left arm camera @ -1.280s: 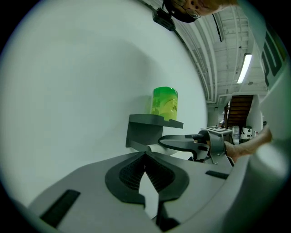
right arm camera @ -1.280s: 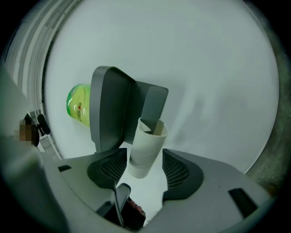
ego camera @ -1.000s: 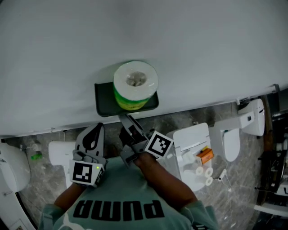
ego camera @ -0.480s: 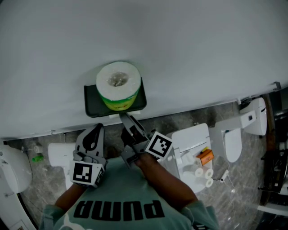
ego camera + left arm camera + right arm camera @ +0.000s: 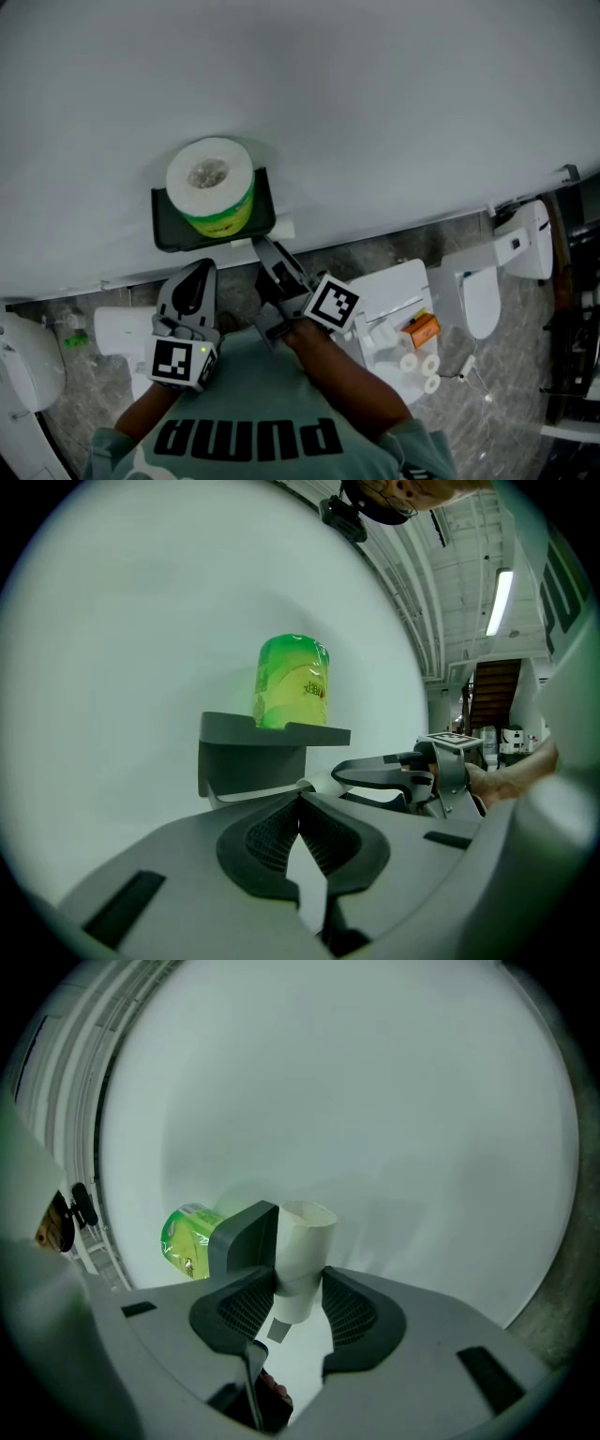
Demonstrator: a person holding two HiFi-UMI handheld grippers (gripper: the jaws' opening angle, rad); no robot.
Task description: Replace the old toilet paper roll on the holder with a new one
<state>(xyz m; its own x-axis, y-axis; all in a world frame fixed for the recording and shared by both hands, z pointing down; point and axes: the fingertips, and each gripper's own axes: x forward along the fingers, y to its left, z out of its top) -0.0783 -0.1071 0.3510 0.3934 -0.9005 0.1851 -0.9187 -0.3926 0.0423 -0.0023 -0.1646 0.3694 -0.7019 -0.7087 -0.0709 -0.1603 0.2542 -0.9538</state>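
A new roll (image 5: 209,180) in green wrap stands upright on the dark wall holder's (image 5: 169,230) shelf. In the right gripper view the roll (image 5: 186,1239) lies left of and behind the holder's (image 5: 242,1237) end. My right gripper (image 5: 298,1288) is shut on an empty white cardboard tube (image 5: 302,1251), just right of the holder and near the wall. From the head view this gripper (image 5: 261,246) points at the holder's lower right corner. My left gripper (image 5: 300,799) is shut with nothing in it and points at the holder (image 5: 253,752) from below, under the green roll (image 5: 292,682).
A pale wall fills the upper part of every view. On the grey stone floor stand white toilets (image 5: 511,248), one (image 5: 394,286) carrying an orange item (image 5: 425,328) and small white rolls (image 5: 417,361). Another white fixture (image 5: 117,328) sits lower left.
In the head view the holder and green roll have slid left. Both grippers now sit further right of the holder than before. The right gripper keeps its hold on the tube.
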